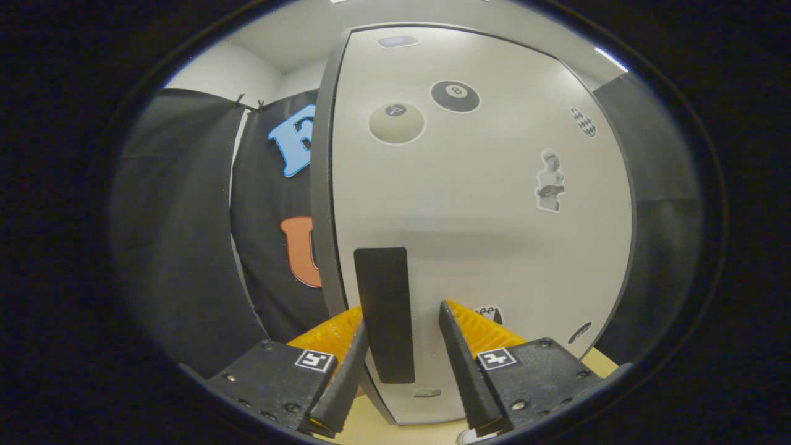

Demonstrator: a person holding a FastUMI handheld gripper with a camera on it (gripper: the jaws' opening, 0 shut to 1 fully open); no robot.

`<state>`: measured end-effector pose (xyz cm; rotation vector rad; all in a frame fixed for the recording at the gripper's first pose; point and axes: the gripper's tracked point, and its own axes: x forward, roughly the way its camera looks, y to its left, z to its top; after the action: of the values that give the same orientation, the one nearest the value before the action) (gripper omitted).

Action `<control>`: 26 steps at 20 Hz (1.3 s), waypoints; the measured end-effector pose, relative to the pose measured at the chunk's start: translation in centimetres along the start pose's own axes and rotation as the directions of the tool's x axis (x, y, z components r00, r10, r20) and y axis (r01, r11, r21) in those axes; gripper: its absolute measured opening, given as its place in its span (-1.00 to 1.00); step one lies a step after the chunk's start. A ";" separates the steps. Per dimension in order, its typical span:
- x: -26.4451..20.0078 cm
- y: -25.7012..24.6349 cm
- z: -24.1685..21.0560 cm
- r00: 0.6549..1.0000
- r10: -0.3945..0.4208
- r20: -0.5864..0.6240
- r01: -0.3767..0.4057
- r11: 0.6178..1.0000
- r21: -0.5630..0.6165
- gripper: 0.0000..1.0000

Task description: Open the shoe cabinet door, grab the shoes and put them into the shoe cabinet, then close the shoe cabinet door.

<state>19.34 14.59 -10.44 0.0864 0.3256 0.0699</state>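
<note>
The shoe cabinet door [482,247] is a pale flat panel close in front of me, with ball stickers [455,96] near its top and a figure sticker on its right half. A black upright handle [383,309] sits low on the door near its left edge. My gripper [401,318] is open with the handle between its fingers. The left finger [349,371] lies against the handle's left side, while the right finger [460,358] stands a small gap off its right side. The door's dark left edge [321,185] shows as a narrow strip.
Black booth cloth [185,247] hangs to the left of the cabinet and a dark panel [661,216] stands to its right. A tan surface [383,426] runs under the fingers at the cabinet's foot.
</note>
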 end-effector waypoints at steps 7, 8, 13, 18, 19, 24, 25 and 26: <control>-0.4 -0.3 -0.2 1.000 -0.023 -0.009 0.023 0.999 -0.028 -0.48; -0.5 -0.3 -0.2 1.000 -0.012 -0.011 0.012 0.999 -0.032 -0.49; -2.3 -0.2 -0.3 0.999 0.044 -0.028 -0.045 0.998 -0.043 -0.50; -4.5 -0.5 -0.2 0.993 0.104 -0.055 -0.107 0.992 -0.059 -0.50; -4.9 -0.8 -0.3 0.992 0.112 -0.052 -0.115 0.991 -0.068 -0.50; -7.2 -1.3 -0.1 0.986 0.165 -0.024 -0.166 0.983 -0.081 -0.50; -7.9 -1.4 0.0 0.983 0.181 -0.015 -0.181 0.980 -0.080 -0.50; -8.6 -1.6 0.0 0.981 0.196 -0.009 -0.196 0.977 -0.083 -0.50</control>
<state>11.32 12.30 -7.85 0.0356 0.3138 0.2789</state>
